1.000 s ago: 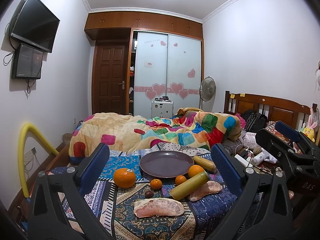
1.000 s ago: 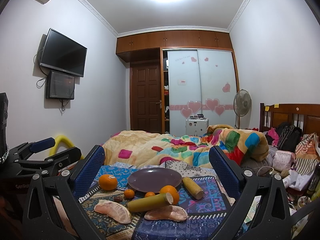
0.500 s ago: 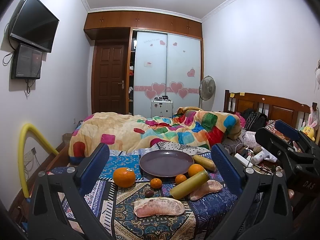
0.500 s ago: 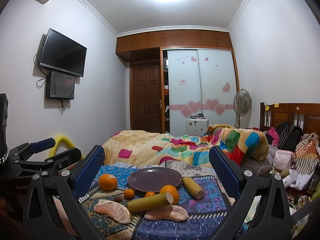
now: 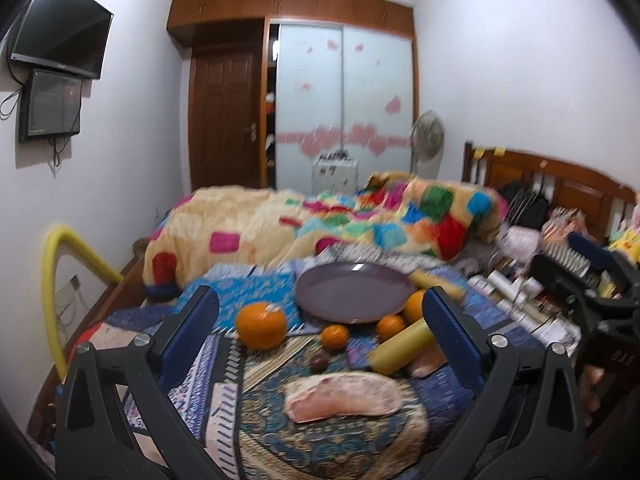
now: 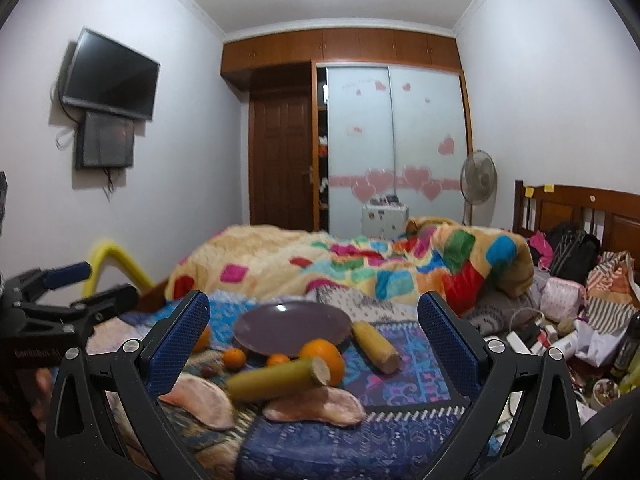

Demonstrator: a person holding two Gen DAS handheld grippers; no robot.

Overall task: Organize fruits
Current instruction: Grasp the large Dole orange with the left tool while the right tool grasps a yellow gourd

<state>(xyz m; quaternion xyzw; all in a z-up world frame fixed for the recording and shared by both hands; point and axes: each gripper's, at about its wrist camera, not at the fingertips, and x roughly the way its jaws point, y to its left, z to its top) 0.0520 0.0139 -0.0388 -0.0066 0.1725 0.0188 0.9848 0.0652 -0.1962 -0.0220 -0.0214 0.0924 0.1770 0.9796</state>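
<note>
Hovering over the spread with both tongs released and empty — left tongs (image 5: 320, 324) aimed near the big orange (image 5: 261, 324), right tongs (image 6: 312, 330) aimed near the plate's front rim. The purple plate (image 5: 354, 292) sits empty on the patterned cloth (image 6: 320, 440) over the bed; every fruit lies off it, in front or beside.

Risks, as I judge them:
- Round fruit on soft bedding: a nudge from your tongs could send the small tangerine (image 5: 335, 337) or the big orange rolling off.
- The yellow-green stalk (image 6: 276, 378) lies across a pomelo segment (image 6: 316, 404) and against an orange (image 6: 324, 358) — lift one and the others may shift.
- The pomelo flesh looks soft; a hard squeeze could tear it.

Hard to read: the left view is motion-blurred. Your right tongs' finger hides most of the big orange in its own view. A small dark fruit (image 5: 320, 362) — I can't identify it.
</note>
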